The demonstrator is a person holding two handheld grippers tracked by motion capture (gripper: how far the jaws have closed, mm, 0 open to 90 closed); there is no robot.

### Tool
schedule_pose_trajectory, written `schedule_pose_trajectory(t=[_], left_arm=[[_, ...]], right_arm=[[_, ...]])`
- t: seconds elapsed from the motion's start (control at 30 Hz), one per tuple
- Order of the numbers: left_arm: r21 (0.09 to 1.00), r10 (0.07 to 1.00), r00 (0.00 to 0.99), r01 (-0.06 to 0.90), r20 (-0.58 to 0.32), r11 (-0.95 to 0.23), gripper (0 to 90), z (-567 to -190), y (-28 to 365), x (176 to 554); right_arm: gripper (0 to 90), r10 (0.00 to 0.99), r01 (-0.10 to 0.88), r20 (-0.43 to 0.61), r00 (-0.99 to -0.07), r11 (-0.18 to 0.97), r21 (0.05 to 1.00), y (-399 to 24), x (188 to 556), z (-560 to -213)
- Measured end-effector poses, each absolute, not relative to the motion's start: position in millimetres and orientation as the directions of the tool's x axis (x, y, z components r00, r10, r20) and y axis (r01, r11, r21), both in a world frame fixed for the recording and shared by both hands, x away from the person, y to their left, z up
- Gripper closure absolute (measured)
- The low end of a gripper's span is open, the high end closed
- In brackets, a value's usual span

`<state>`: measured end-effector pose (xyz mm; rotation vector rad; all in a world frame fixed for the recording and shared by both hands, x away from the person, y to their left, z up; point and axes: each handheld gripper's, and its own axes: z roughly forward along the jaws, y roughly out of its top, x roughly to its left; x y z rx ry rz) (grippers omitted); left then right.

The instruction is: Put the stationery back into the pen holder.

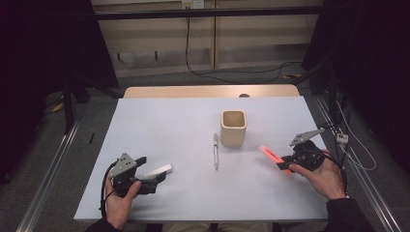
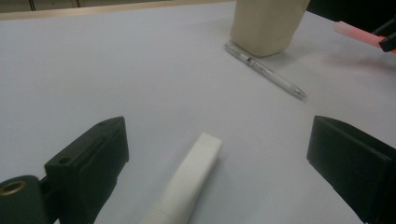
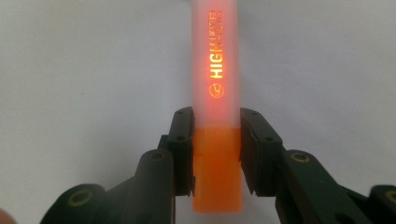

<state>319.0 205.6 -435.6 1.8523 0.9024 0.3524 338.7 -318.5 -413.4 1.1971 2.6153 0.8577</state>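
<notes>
Currently the right gripper [image 3: 216, 154] is clamped on an orange highlighter [image 3: 215, 93]: in the right gripper view both jaws press flat against the sides of the barrel, at the line where the opaque orange section meets the translucent pink cap. The cap, printed with the word "HIGH", extends away from the jaws over the table [image 3: 70, 70]; the orange end projects back between the jaw arms. In the high view the right gripper [image 1: 285, 163] sits at the right side of the table [image 1: 159, 121], held in the person's right hand [image 1: 323, 178], and the highlighter [image 1: 270, 155] points from it up and left, toward the cup [image 1: 234, 128] but well apart from it. Whether the highlighter touches the table cannot be told. The left gripper [image 1: 152, 176] sits at the near left of the table in the left hand [image 1: 118, 198]. Its jaws stand wide apart, and a white marker [image 2: 187, 182] lies on the table between them without touching either jaw; in the high view the marker [image 1: 158, 170] points up and right from the jaws. Between the two grippers a clear pen [image 1: 215, 151] lies flat on the table, just beside the left wall of the cup. In the left gripper view the pen [image 2: 264, 70] runs diagonally from the cup [image 2: 268, 25] base toward the camera.
</notes>
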Motion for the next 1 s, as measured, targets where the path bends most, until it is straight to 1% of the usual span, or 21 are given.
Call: schedule_pose_trajectory(t=[0.37, 0.47, 0.57, 0.67, 0.8, 0.9, 1.0], left_arm=[[0.876, 0.702, 0.699, 0.415, -0.134, -0.245, 5.3, -436, 202, 319], [0.878, 0.689, 0.718, 0.388, -0.098, -0.279, 5.2, -435, 197, 318], [0.872, 0.667, 0.74, 0.377, -0.082, -0.312, 5.2, -436, 191, 318], [0.866, 0.648, 0.755, 0.386, -0.099, -0.318, 5.3, -438, 188, 319], [0.862, 0.642, 0.764, 0.367, -0.065, -0.349, 5.9, -438, 182, 320], [0.861, 0.612, 0.79, 0.337, -0.038, -0.382, 8.1, -437, 177, 319], [0.864, 0.596, 0.803, 0.317, -0.025, -0.391, 8.3, -437, 172, 319]], right_arm=[[67.7, 0.692, 0.62, 0.117, -0.712, 0.542, 0.567, -290, 341, -414], [67.7, 0.681, 0.608, 0.114, -0.724, 0.551, 0.571, -283, 341, -414], [67.7, 0.666, 0.598, 0.113, -0.737, 0.565, 0.568, -274, 341, -415], [67.7, 0.654, 0.592, 0.118, -0.747, 0.574, 0.566, -266, 343, -416], [67.7, 0.644, 0.584, 0.123, -0.755, 0.575, 0.573, -257, 344, -415], [67.7, 0.635, 0.575, 0.119, -0.763, 0.583, 0.574, -250, 345, -414], [67.7, 0.626, 0.572, 0.121, -0.771, 0.596, 0.563, -239, 346, -415]])
